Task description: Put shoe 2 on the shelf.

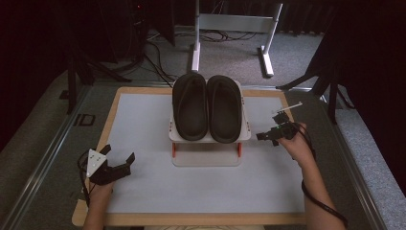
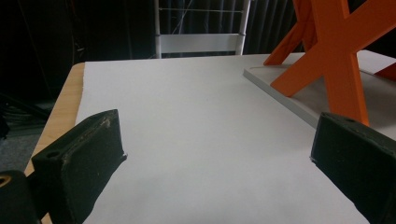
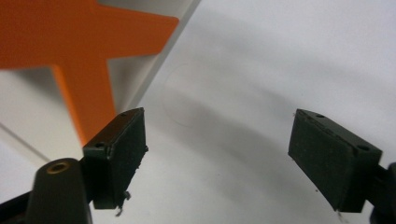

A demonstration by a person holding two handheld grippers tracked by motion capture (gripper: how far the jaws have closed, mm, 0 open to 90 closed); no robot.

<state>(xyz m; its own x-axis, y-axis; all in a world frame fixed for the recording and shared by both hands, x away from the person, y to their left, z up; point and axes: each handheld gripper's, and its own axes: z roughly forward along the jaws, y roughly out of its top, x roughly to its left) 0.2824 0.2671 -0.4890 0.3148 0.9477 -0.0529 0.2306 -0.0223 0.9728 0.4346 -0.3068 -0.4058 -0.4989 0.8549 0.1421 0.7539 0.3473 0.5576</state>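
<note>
Two black slippers (image 1: 207,108) lie side by side on the top shelf of a small white rack (image 1: 245,134) with orange cross legs (image 2: 336,51), mid-table. My left gripper (image 1: 118,155) rests at the front left of the white mat, open, nothing between its jaws (image 2: 215,154). My right gripper (image 1: 270,129) is held just right of the rack, pointing toward it, open and empty (image 3: 217,158). An orange leg (image 3: 79,60) of the rack stands close behind its left jaw.
A white mat (image 1: 143,124) covers a wooden board (image 1: 112,112) with bare edges. A white metal stand (image 1: 234,24) rises on the floor behind the table. Dark tripods and cables lie at the back left and right.
</note>
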